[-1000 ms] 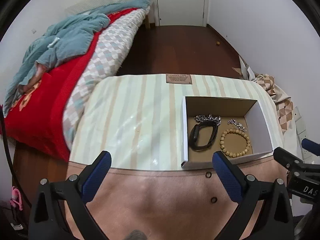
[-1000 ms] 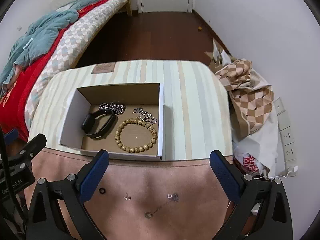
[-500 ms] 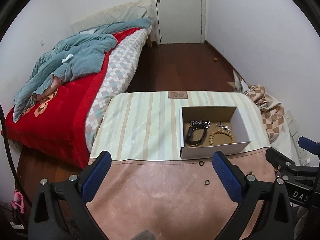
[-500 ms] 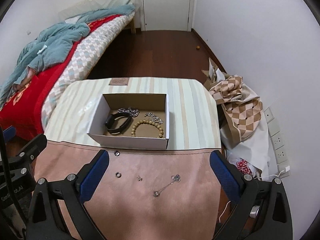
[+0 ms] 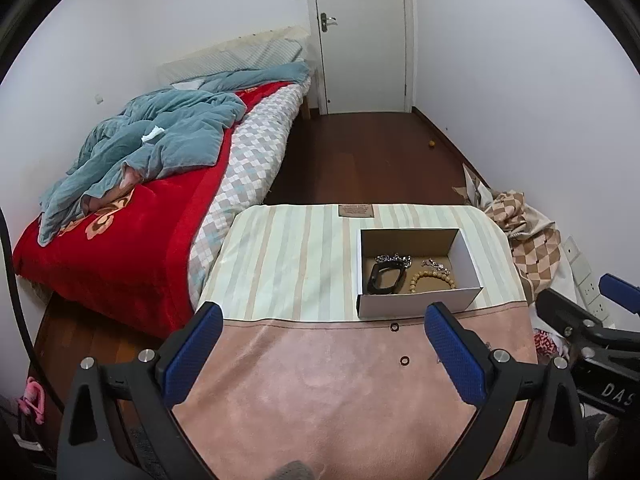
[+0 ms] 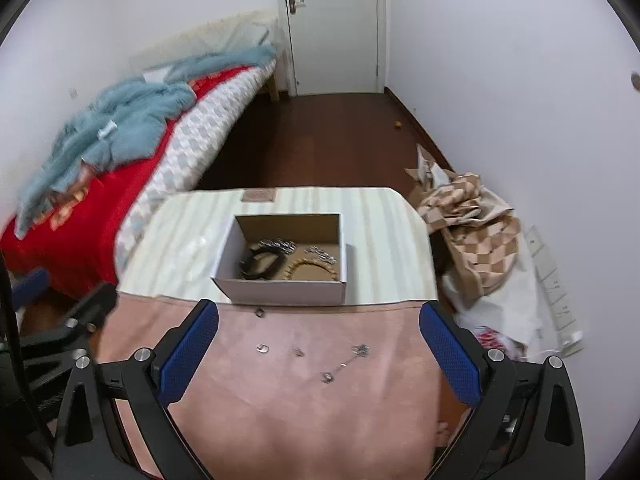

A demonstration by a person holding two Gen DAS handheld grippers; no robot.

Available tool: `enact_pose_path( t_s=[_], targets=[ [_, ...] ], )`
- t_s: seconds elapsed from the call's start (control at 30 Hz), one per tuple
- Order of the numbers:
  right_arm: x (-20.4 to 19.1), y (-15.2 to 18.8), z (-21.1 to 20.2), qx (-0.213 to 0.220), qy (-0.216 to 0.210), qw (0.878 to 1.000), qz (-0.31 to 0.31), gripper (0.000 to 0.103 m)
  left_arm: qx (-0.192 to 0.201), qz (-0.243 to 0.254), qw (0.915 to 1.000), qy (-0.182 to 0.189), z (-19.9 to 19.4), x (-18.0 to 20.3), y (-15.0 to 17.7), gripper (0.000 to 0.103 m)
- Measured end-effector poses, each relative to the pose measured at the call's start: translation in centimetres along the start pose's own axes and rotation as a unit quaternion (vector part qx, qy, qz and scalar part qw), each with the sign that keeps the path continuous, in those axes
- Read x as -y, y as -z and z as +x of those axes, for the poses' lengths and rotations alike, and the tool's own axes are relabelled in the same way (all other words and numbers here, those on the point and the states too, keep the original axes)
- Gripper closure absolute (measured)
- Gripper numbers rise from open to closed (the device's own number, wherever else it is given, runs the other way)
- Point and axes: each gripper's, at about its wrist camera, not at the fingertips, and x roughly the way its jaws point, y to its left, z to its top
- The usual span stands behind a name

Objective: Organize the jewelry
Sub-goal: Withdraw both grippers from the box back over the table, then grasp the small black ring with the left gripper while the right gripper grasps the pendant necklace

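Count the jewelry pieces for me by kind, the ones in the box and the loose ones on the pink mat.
Silver chains in the cardboard box: 2
Black band: 1
Wooden bead bracelet: 1
Rings on the pink mat: 2
Small stud: 1
Loose silver chain: 1
Total: 8

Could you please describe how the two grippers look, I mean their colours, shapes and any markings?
Both look alike. The left gripper and right gripper have black angular frames with silver screw heads. Each finger carries a blue pad with a fine dotted texture. The right gripper's body, seen from the left camera, bears white letters "DAS", cut off by the edge. A black cable runs along the left border.
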Motion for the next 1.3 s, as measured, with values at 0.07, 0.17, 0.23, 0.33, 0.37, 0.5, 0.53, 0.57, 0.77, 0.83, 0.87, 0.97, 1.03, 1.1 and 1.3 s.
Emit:
enact_pose_path(
  t_s=[0.07,0.17,0.23,0.33,0.37,0.5,0.53,0.57,0.77,0.83,0.87,0.97,1.03,1.1,1.3],
  targets=[
    [0.7,0.7,0.8,0.000,0.004,1.000,0.005,0.001,-0.005,-0.002,1.0000,-0.008,1.2,0.1,1.0,0.000],
    [2.4,2.4,3.5,-0.032,0.009,0.999,0.030,0.001,-0.023,0.002,0.9996,-0.019,3.5,0.4,2.4,0.000],
    [3.5,3.8,5.9,-0.059,0.008,0.997,0.046,0.001,-0.049,0.005,0.9984,-0.029,5.7,0.5,3.8,0.000],
    [5.0,6.9,9.8,-0.099,-0.001,0.993,0.071,0.002,-0.086,0.014,0.9952,-0.044,8.8,0.8,6.0,0.000],
    [5.6,7.9,11.0,-0.113,-0.014,0.990,0.086,0.002,-0.100,0.018,0.9936,-0.048,9.9,0.8,6.7,0.000],
    [6.4,10.9,14.7,-0.140,-0.038,0.983,0.116,0.035,-0.141,0.018,0.9880,-0.059,12.8,0.4,8.8,0.000],
    [6.2,11.4,15.3,-0.141,-0.039,0.983,0.116,0.044,-0.148,0.018,0.9870,-0.060,13.3,0.2,9.1,0.000],
    [5.9,12.0,16.0,-0.140,-0.040,0.983,0.112,0.047,-0.155,0.018,0.9858,-0.062,13.9,0.1,9.5,0.000],
    [3.5,13.3,17.4,-0.115,-0.024,0.991,0.068,0.062,-0.180,0.023,0.9814,-0.063,15.7,-0.4,10.9,0.000],
    [2.6,13.2,17.6,-0.108,-0.011,0.993,0.047,0.067,-0.184,0.024,0.9808,-0.061,16.1,-0.2,11.1,0.000],
    [2.2,13.2,17.7,-0.103,-0.001,0.994,0.037,0.072,-0.184,0.026,0.9807,-0.059,16.2,0.0,11.2,0.000],
    [1.8,13.5,17.5,-0.094,0.023,0.995,0.016,0.090,-0.184,0.031,0.9809,-0.054,16.5,0.6,10.9,0.000],
    [2.4,13.7,17.1,-0.094,0.016,0.995,0.024,0.091,-0.184,0.033,0.9814,-0.045,16.6,1.2,10.7,0.000],
    [3.0,14.0,16.7,-0.094,0.012,0.995,0.037,0.091,-0.186,0.030,0.9816,-0.030,16.6,1.8,10.5,0.000],
    [6.5,15.1,15.5,-0.095,0.007,0.990,0.102,0.091,-0.200,0.020,0.9781,0.054,17.4,4.4,10.3,0.001]
  ],
)
